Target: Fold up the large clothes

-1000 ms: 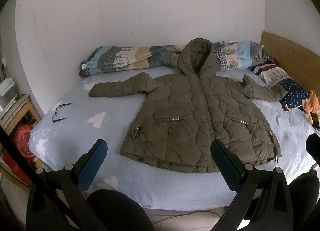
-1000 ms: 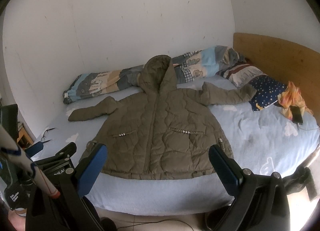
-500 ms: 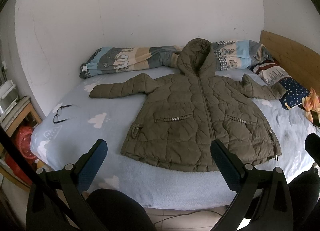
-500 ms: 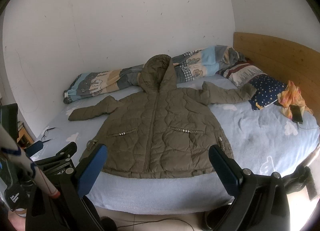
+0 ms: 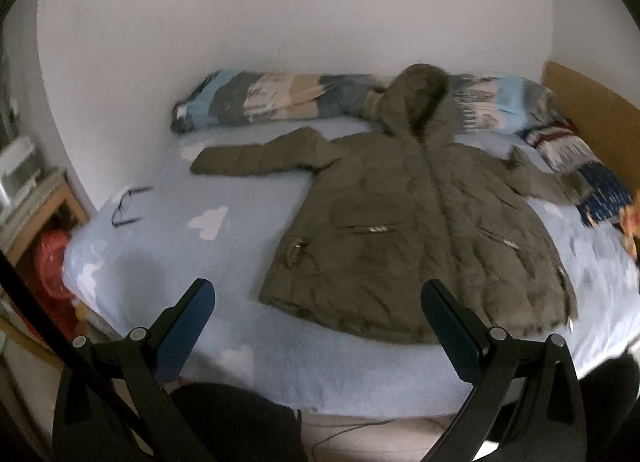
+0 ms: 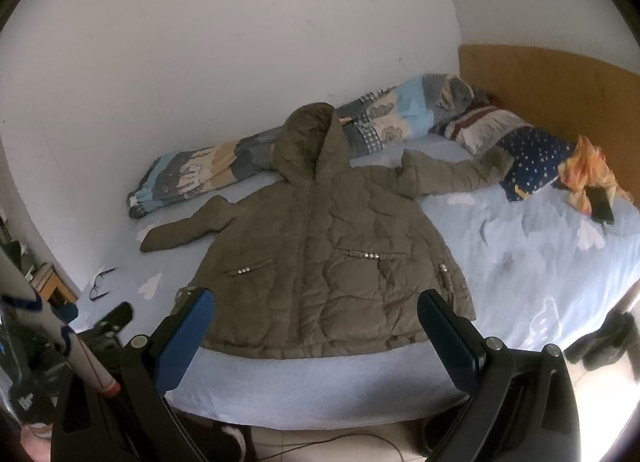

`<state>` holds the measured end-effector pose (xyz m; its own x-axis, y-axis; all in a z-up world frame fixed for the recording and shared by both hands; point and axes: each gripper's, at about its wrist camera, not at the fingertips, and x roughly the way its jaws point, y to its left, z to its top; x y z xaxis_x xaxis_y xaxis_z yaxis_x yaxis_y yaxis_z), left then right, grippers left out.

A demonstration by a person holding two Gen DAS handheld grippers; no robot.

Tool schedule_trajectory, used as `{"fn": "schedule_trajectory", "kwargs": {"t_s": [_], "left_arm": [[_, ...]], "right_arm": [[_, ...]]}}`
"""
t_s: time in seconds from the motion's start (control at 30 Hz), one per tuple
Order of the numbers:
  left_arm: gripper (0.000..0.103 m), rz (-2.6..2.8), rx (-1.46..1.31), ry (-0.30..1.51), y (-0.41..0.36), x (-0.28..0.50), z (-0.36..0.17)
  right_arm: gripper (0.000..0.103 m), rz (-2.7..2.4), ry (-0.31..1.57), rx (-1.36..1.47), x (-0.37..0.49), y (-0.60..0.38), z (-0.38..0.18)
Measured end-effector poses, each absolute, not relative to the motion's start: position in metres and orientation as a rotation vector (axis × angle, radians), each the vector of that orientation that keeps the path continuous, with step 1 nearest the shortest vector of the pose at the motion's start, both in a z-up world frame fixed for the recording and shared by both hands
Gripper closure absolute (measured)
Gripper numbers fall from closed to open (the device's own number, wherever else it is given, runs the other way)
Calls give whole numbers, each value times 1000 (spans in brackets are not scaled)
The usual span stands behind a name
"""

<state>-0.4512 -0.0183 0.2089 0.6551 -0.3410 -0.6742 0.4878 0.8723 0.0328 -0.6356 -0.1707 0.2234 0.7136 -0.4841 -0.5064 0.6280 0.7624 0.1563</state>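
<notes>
You're hovering both grippers, left gripper (image 5: pixel 316 326) and right gripper (image 6: pixel 316 326), gaping empty before the jacket (image 6: pixel 320 262) (lying flat, unfolded).

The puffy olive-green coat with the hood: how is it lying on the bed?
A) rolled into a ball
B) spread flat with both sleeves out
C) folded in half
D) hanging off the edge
B: the puffy olive-green hooded coat lies flat on the light blue bed sheet, zipped, sleeves stretched sideways.

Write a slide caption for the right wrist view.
Open right gripper poised above the hem of an olive hooded jacket spread flat, sleeves out, on a blue bed.
</notes>
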Motion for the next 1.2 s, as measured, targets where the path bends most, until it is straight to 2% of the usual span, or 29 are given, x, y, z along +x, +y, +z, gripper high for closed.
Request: {"fn": "schedule_trajectory", "kwargs": {"t_s": [0.17,0.27,0.37,0.47,0.6,0.73,0.87,0.9,0.93,1.07,1.1,1.13,1.17,1.2], "left_arm": [[0,-466,192,837,-46,-370,180],[0,-433,162,1024,-61,-304,128],[1,-365,177,1109,-63,-264,92],[1,-344,174,1120,-65,-247,82],[1,-375,132,1212,-76,-226,62],[1,-403,97,1313,-79,-222,46],[1,-405,79,1299,-67,-212,47],[7,-423,49,1320,-61,-208,44],[16,-456,6,1356,-56,-205,39],[34,-524,-92,1407,-43,-206,33],[41,-545,-95,1405,-42,-210,33],[45,-560,-82,1395,-41,-216,33],[49,-565,-68,1386,-42,-223,34],[58,-584,-47,1375,-43,-229,36]], "right_arm": [[0,-708,497,398,-633,-215,214],[0,-725,563,438,-625,-253,204],[0,-773,690,530,-616,-300,182],[0,-885,761,579,-620,-344,171],[0,-951,719,660,-625,-390,163],[0,-910,782,868,-619,-432,123],[0,-861,807,1025,-625,-453,86],[0,-846,820,1052,-626,-454,78],[0,-825,848,1076,-626,-453,70],[4,-743,954,1139,-621,-456,38],[5,-701,964,1168,-622,-454,31],[7,-654,973,1187,-620,-451,26],[14,-627,976,1176,-619,-447,26],[22,-616,973,1153,-617,-443,29]]}}
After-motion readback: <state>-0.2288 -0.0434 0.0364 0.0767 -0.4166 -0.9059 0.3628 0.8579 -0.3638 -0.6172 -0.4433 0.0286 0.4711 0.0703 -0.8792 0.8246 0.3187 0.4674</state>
